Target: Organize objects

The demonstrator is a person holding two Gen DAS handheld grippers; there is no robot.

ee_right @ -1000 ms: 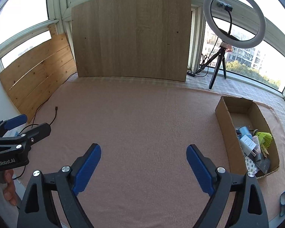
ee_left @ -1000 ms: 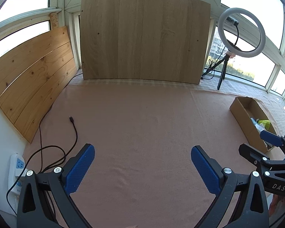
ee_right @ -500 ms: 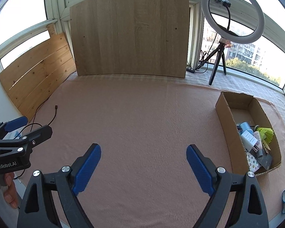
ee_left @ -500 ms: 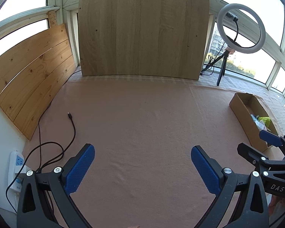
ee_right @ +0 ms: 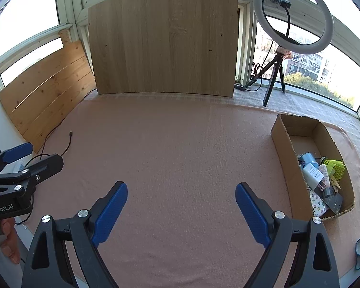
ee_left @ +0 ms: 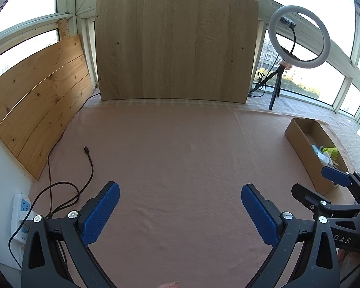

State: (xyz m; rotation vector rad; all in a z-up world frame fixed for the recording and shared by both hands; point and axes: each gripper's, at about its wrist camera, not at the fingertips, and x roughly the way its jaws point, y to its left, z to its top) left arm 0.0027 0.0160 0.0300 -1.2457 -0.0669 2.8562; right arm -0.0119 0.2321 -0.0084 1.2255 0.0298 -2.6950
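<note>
A long cardboard box [ee_right: 283,153] lies on the pink cloth at the right, and its near half holds several small items, among them a yellow-green shuttlecock [ee_right: 334,166], a white tube and a patterned packet. The same box [ee_left: 302,153] shows at the right edge of the left wrist view. My left gripper [ee_left: 180,211] hangs open over bare cloth, nothing between its blue pads. My right gripper [ee_right: 181,210] is open too, also over bare cloth, left of the box. Each gripper appears in the other's view: the right gripper [ee_left: 324,187] and the left gripper [ee_right: 28,158].
A wooden board [ee_left: 175,45] leans upright at the back, a slatted pine panel [ee_left: 36,96] at the left. A ring light on a tripod [ee_right: 292,16] stands back right. A black cable [ee_left: 88,160] and white power strip [ee_left: 21,213] lie at the left edge.
The left wrist view has shifted slightly, so the scene sits a little lower and the box a little further in. Both grippers stay open and empty; the right one has kept still.
</note>
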